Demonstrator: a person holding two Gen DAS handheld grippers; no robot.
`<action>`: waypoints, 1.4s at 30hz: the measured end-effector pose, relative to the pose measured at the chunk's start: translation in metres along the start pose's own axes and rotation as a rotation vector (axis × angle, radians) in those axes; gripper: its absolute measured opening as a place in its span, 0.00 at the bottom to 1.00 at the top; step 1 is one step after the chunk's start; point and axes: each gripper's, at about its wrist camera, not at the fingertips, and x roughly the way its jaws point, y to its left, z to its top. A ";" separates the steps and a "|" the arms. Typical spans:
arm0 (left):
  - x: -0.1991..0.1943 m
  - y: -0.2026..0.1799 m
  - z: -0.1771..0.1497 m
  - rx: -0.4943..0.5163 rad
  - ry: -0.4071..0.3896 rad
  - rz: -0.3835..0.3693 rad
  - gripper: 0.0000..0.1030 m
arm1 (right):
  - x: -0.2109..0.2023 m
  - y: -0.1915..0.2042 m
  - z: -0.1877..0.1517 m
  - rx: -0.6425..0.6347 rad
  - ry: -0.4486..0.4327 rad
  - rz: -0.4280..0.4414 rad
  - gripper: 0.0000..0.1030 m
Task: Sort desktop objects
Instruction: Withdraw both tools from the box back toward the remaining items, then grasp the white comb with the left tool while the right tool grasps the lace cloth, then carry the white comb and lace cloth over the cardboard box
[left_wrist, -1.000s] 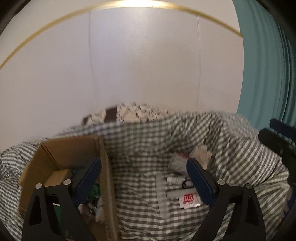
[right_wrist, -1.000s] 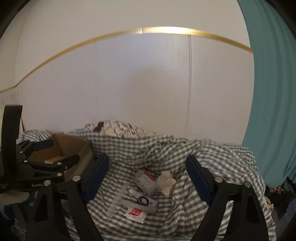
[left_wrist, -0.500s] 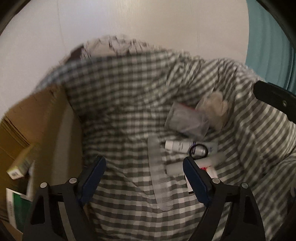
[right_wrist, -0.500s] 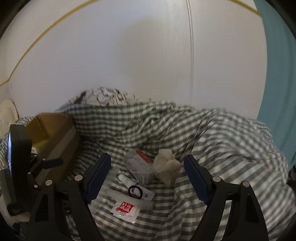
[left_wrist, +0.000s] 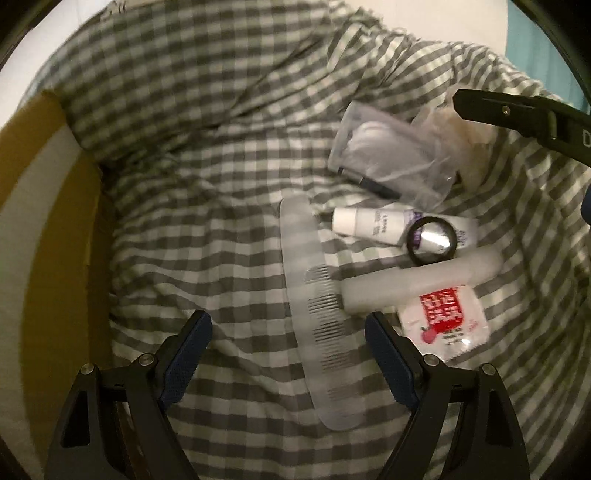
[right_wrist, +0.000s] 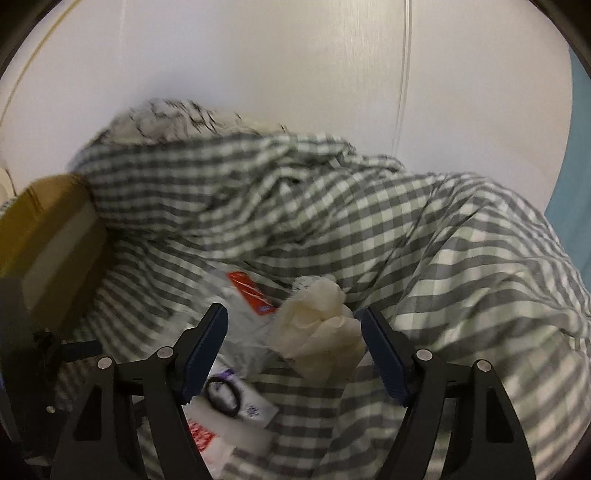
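Observation:
Small items lie on a grey checked cloth (left_wrist: 221, 184). In the left wrist view I see a translucent comb (left_wrist: 321, 314), a white tube (left_wrist: 369, 223), a black ring (left_wrist: 432, 240), a white cylinder (left_wrist: 417, 280), a red-and-white sachet (left_wrist: 443, 321) and a clear bag (left_wrist: 388, 158). My left gripper (left_wrist: 286, 321) hangs open over the comb's toothed part. My right gripper (right_wrist: 291, 315) is closing, with a crumpled cream wad (right_wrist: 321, 332) between its jaws; the pads do not press on it.
A cardboard box (left_wrist: 37, 221) stands at the left edge of the cloth, also visible as the box (right_wrist: 48, 229) in the right wrist view. The cloth bunches up high behind and to the right of the items. A white wall (right_wrist: 295, 74) rises behind.
Both grippers came down and tilted toward the items, which now look much larger. The right jaws narrowed and now bracket the cream wad. The left gripper now hangs over the comb.

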 end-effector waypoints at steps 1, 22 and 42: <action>0.003 0.001 0.000 -0.003 0.002 0.000 0.83 | 0.006 -0.001 0.000 -0.003 0.012 -0.012 0.73; -0.024 0.013 -0.004 -0.003 -0.076 -0.008 0.26 | 0.022 -0.018 -0.023 0.064 0.097 0.031 0.13; -0.130 0.012 0.014 -0.018 -0.255 -0.042 0.26 | -0.100 0.005 -0.035 0.161 -0.124 0.046 0.12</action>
